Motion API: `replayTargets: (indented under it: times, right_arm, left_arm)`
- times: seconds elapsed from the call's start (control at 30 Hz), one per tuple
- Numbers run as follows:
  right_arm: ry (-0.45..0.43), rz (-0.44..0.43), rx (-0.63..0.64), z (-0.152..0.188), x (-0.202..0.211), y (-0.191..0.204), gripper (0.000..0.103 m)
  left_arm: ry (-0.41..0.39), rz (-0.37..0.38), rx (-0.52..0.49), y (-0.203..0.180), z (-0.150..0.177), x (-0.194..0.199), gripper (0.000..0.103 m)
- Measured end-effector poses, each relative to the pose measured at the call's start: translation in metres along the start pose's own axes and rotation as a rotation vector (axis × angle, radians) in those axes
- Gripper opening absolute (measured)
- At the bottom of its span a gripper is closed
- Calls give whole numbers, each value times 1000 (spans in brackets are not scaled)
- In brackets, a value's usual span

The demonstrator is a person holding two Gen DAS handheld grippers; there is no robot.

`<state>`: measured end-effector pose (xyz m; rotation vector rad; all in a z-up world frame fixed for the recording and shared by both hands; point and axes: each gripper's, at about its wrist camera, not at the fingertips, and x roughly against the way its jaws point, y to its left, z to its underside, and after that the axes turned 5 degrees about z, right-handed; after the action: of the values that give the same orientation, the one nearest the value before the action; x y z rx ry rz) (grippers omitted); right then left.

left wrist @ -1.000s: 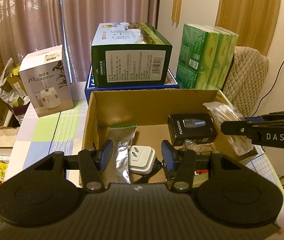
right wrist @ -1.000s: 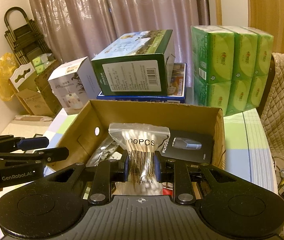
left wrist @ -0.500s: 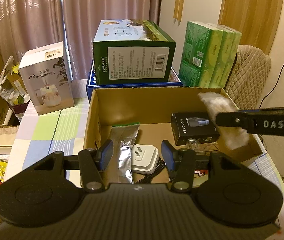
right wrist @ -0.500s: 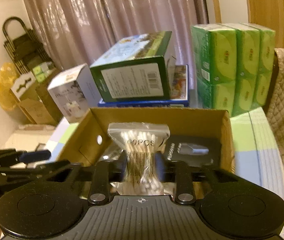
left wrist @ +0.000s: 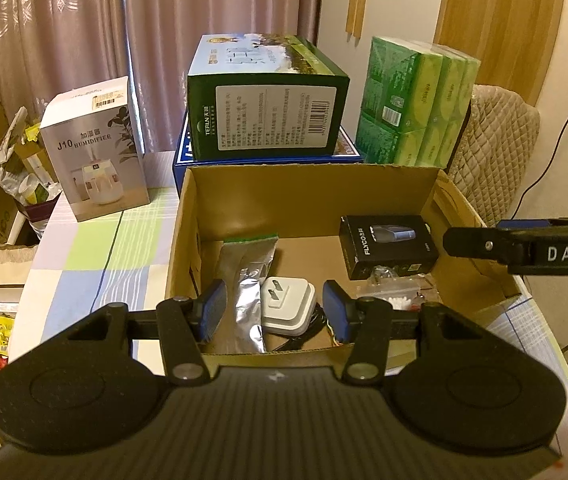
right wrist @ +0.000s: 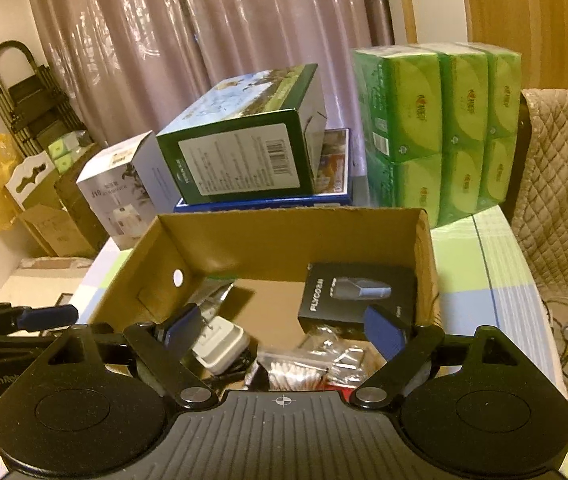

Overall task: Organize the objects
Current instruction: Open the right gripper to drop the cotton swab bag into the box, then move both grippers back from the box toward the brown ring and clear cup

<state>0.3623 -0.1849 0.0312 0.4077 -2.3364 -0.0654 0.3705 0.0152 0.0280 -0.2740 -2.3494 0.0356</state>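
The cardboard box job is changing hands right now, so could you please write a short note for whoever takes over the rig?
Left hand-held gripper: open, empty, at the near edge of the cardboard box.
Right hand-held gripper: open, empty, over the box's near right part.
In the box: bag of cotton swabs near the front, white charger, silver foil pouch, black FLYCO box.
Done: the swabs were in the right gripper a second ago and now lie in the box.
Left: no loose small item shows on the table; look round for anything else to pack.
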Motion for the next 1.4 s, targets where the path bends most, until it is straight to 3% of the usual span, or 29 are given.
replayTargets:
  times: [0.33, 0.43, 0.5, 0.8, 1.4]
  right_arm:
    - [-3, 5, 12, 14, 39, 4, 86]
    - [-6, 8, 12, 20, 54, 6, 86]
    - [-5, 7, 17, 24, 66, 8, 86]
    - [-13, 4, -4, 56, 119, 12, 86]
    - [-52, 48, -2, 124, 200, 6, 86]
  left_arm:
    - [-16, 3, 19, -8, 8, 36, 54]
    - [-26, 0, 22, -12, 12, 51, 63]
    - [-35, 4, 27, -15, 15, 61, 75]
    - [-71, 13, 47, -28, 40, 115, 102]
    - [-114, -4, 101, -59, 110, 194, 102]
